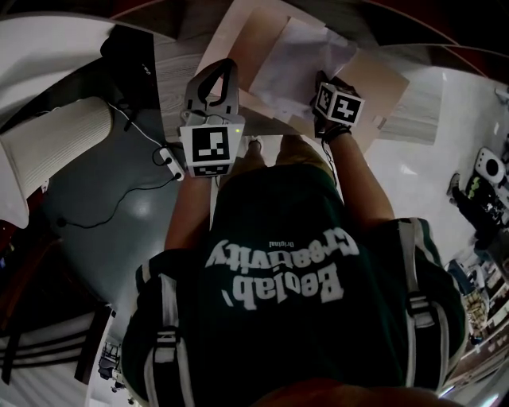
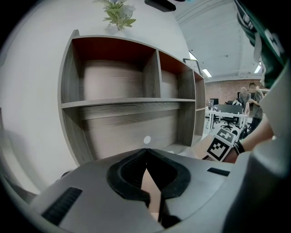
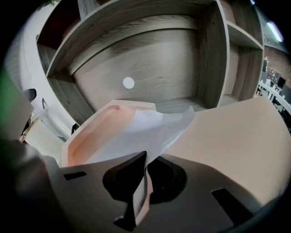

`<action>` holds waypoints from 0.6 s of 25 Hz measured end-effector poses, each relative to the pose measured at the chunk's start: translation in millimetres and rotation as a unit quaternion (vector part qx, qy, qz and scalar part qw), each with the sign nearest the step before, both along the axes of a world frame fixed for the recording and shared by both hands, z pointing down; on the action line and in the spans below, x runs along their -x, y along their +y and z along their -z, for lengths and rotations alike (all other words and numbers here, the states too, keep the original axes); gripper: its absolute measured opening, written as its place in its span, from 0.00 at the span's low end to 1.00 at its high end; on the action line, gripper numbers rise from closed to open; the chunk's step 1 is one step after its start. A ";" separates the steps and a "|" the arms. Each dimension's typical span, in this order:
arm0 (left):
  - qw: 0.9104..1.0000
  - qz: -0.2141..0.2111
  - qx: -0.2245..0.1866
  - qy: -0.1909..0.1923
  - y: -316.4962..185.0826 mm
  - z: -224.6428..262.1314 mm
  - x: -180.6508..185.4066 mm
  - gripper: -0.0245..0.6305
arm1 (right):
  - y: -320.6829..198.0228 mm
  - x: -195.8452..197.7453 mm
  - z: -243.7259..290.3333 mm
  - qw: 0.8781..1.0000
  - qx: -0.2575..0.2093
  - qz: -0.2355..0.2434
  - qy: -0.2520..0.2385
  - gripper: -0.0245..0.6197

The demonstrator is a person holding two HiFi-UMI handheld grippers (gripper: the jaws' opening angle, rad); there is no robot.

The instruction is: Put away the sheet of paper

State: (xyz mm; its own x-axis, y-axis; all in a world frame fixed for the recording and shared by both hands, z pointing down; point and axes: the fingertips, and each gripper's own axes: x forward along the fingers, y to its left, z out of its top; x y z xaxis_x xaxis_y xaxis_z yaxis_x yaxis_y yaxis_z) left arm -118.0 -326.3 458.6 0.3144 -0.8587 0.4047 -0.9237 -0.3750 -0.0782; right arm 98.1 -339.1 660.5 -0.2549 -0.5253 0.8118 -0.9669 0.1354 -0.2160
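Note:
A white sheet of paper [image 1: 293, 57] [image 3: 141, 129] lies over an open tan folder [image 1: 374, 79] [image 3: 236, 136] on a wooden shelf [image 3: 150, 54]. My right gripper [image 1: 320, 86] [image 3: 145, 157] is shut on the sheet's near edge, which runs up from the jaws and curls at its far corner. The folder's left half [image 3: 88, 136] shows a raised rim under the sheet. My left gripper [image 1: 221, 71] [image 2: 147, 159] is at the folder's left side, shut on a tan folder edge [image 2: 152, 191]. The right gripper's marker cube [image 2: 221, 143] shows beside it.
The shelf unit [image 2: 127, 102] has several open compartments and a white round dot [image 3: 128, 83] on its back panel; a plant [image 2: 119, 13] stands on top. A cable with a white adapter [image 1: 167, 157] lies on the floor at the left. Office desks [image 2: 227, 111] are at the far right.

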 end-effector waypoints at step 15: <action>0.999 0.031 0.022 0.005 4.3 -23.7 27.7 0.07 | -12.5 73.3 -18.3 0.996 0.010 0.093 -0.011 0.09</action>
